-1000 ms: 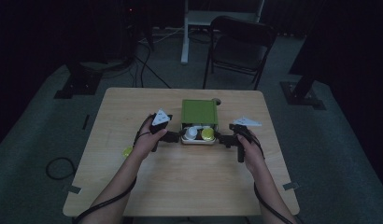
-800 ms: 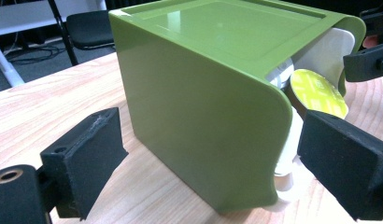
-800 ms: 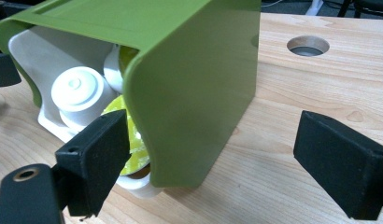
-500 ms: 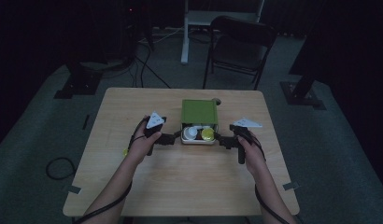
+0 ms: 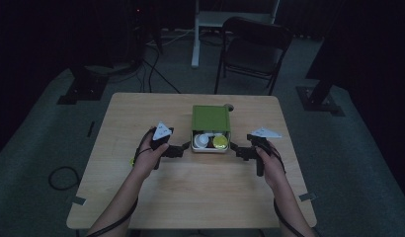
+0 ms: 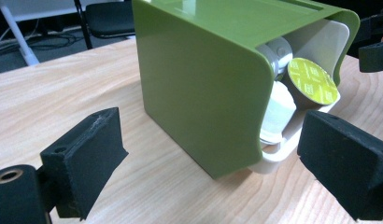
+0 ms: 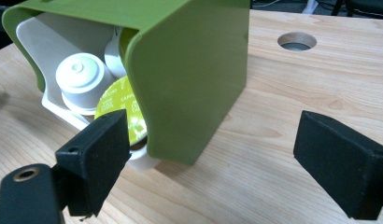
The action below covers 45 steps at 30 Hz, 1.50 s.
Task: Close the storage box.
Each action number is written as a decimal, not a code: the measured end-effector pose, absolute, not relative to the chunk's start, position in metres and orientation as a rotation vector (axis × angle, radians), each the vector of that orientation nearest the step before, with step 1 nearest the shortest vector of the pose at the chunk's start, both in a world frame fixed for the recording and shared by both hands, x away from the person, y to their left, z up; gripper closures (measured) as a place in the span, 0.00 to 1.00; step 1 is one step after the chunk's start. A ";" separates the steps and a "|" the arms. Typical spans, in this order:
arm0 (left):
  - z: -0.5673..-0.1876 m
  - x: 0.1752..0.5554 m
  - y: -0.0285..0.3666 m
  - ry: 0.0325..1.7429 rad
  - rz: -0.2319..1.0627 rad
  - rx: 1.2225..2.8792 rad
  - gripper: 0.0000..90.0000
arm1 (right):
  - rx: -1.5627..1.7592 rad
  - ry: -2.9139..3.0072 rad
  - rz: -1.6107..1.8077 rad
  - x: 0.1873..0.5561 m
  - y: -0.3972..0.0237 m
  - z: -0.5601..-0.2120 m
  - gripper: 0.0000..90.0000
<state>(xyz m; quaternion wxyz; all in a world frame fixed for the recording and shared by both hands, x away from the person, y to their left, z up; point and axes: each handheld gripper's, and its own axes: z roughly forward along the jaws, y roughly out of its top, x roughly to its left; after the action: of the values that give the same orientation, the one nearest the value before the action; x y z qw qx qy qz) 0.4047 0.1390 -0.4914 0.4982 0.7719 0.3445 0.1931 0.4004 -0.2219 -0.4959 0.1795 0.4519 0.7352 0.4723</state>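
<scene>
A glossy green plastic box [image 5: 211,118] with a white inner drawer [image 5: 209,146] is sitting near the middle of the pale wooden table [image 5: 141,197], its drawer partly out and holding coffee capsules: a white one [image 7: 80,77] and a yellow-green foil-lidded one [image 6: 312,80]. The left gripper [image 5: 183,149] and right gripper [image 5: 236,147] are flanking the drawer, jaws spread, gripping nothing. Judging by this, no capsule is out yet; the handling seems barely begun.
</scene>
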 end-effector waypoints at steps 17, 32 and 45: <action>-0.507 0.388 0.145 0.891 0.468 1.881 0.08 | 1.306 2.064 1.293 0.387 -0.241 -0.504 0.12; -0.519 0.375 0.154 0.933 0.448 1.907 0.08 | 1.355 2.055 1.259 0.377 -0.255 -0.518 0.12; -0.525 0.356 0.160 0.940 0.411 1.947 0.08 | 1.379 2.092 1.174 0.360 -0.268 -0.532 0.12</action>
<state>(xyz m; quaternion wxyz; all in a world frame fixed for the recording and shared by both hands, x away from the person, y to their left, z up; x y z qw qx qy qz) 0.3556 0.1604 -0.5251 0.4534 0.7886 0.3806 0.1663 0.3600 -0.2684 -0.5319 0.1862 0.4895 0.7429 0.4169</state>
